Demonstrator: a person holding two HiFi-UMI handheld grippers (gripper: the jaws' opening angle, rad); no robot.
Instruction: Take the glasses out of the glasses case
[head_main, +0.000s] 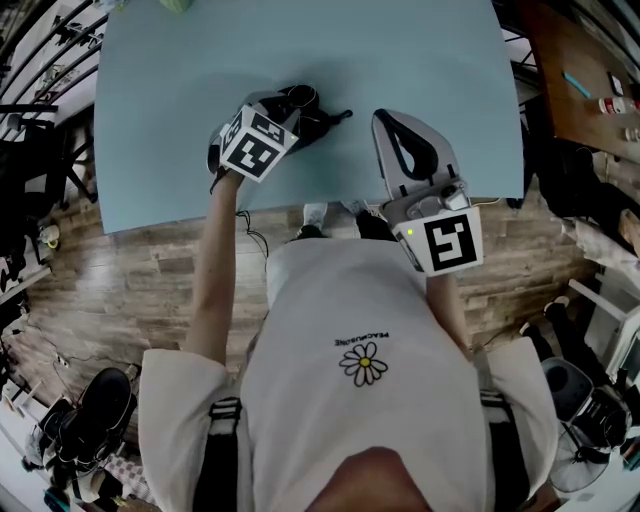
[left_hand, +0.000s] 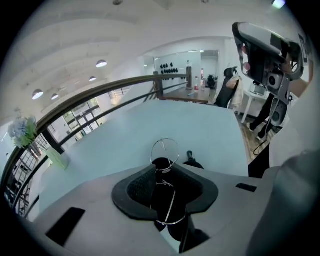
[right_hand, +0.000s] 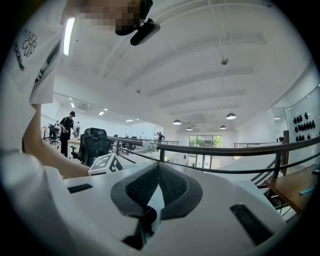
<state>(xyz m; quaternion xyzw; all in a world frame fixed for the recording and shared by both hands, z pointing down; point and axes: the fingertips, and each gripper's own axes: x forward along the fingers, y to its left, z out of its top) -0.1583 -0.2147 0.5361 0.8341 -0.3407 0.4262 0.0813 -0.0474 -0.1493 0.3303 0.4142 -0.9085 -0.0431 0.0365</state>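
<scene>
the left tool (left_hand: 167, 175) is closed on the glasses (left_hand: 165, 149). the thin wire frame runs lengthwise through the gap between the pads. one clear lens ring sticks out past the tips, and a second loop of wire shows lower down, nearer the camera. gripping at the middle of the frame looks deliberate, since it keeps the pads off the lenses and lets the light wire hang balanced. a black mass fills the gap behind the wire, and i cannot tell whether it is part of the glasses or something else. the tool points steeply down over the near middle of the pale blue bench (head_main: 180, 120), so the glasses are in its grip above the bench top. a dark piece (head_main: 335, 117) lies on the bench just beside the tips. it is probably the case, or one end of it.

the right tool (right_hand: 159, 172) is shut with nothing between its pads. it is held level at the near edge, well apart from the left one, and seems to be parked out of the way.

each marker cube (head_main: 258, 143) carries only black-and-white square codes, no words. the shirt has a daisy (head_main: 364, 364) with a small line of print over it, upside down from the head view. it seems to read "peaceminusone".
</scene>
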